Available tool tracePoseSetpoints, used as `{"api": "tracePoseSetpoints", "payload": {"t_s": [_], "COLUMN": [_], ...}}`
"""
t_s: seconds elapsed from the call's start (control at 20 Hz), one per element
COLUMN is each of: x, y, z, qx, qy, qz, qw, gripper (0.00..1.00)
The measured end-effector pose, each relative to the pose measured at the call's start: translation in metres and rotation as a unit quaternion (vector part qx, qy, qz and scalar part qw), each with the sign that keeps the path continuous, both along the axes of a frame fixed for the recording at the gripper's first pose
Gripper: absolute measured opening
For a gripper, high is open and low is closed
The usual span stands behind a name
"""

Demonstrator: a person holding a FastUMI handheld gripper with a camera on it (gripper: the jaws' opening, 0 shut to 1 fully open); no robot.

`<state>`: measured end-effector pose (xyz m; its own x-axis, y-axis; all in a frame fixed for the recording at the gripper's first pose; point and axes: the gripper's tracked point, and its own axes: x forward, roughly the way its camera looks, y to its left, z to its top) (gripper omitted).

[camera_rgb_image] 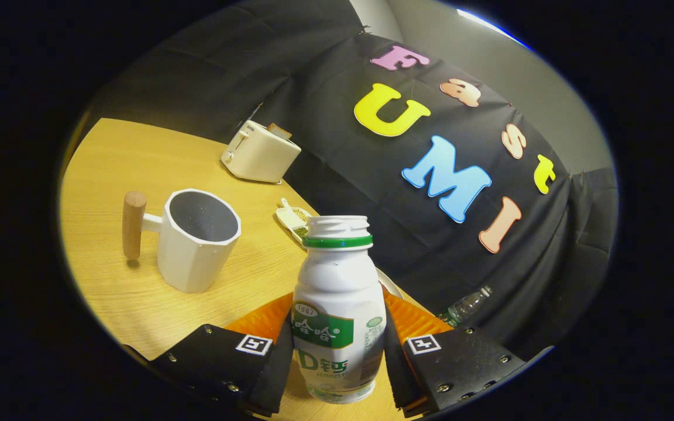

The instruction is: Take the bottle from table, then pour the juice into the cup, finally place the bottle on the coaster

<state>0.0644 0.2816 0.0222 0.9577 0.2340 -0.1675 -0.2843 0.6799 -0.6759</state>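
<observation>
Between the two fingers of the gripper [337, 351] stands the bottle [337, 310], a white plastic juice bottle with a green label and a green ring below its open, capless threaded mouth. Both fingers press against its lower body, one on each side, so the jaws are narrowed to the width of the bottle and grip it. The bottle stands nearly upright in the tilted view; whether its base touches the table [120, 169] cannot be told.

Relative to the bottle: the cup [196, 240], a white faceted mug with a dark interior and a wooden peg handle, stands on the wooden table to its left and slightly beyond, well apart from it, mouth upward. Farther beyond the cup, near the table's far edge, sits a cream toaster [260, 153]. Just behind the bottle's mouth lies a small pale dish [293, 217]. To the bottle's right, off the table and against the dark cloth, lies a clear plastic bottle [466, 305].
</observation>
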Motion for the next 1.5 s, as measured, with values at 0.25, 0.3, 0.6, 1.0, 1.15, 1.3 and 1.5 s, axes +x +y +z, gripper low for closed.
{"api": "tracePoseSetpoints", "payload": {"t_s": [0.25, 0.3, 0.6, 1.0, 1.15, 1.3, 1.5], "x": [0.0, -0.001, -0.003, -0.004, -0.002, -0.008, -0.008], "y": [0.002, 0.003, 0.003, 0.01, 0.016, 0.022, 0.025], "z": [0.001, 0.003, 0.005, 0.018, 0.023, 0.022, 0.021], "qx": [-0.034, -0.04, -0.099, -0.171, -0.206, -0.238, -0.266], "qy": [-0.01, -0.011, -0.029, -0.072, -0.093, -0.109, -0.115], "qz": [0.005, 0.007, 0.01, 0.017, 0.02, 0.025, 0.025], "qw": [0.999, 0.999, 0.995, 0.983, 0.974, 0.965, 0.957], "gripper": [0.69, 0.69, 0.69, 0.69, 0.69, 0.69, 0.69]}}
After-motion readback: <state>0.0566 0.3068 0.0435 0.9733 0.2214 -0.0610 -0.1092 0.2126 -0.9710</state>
